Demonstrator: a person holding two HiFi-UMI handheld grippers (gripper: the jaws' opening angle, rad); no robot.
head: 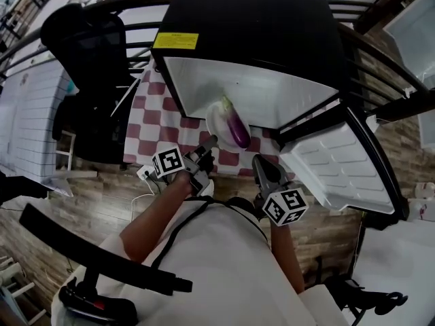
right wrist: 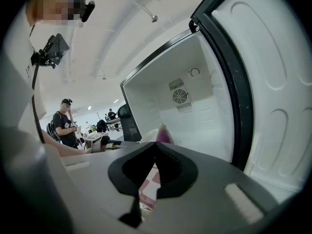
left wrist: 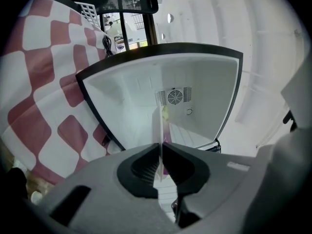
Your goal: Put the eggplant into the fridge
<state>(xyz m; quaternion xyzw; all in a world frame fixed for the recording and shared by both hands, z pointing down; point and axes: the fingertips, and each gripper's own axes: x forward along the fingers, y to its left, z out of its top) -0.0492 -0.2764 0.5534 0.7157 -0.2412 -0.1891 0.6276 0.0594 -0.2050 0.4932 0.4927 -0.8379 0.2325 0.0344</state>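
Checkered cloth (head: 146,124) lies beside the open fridge (head: 272,94) in head view, eggplant (head: 236,128) on a plate (head: 216,117) at its mouth; left gripper view: left gripper (left wrist: 160,146) clamps the plate's rim to carry it in; right gripper view: right gripper (right wrist: 155,144) closed, empty.

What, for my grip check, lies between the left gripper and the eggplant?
A white plate: the left gripper is shut on its rim and the eggplant lies on it, per the head view.
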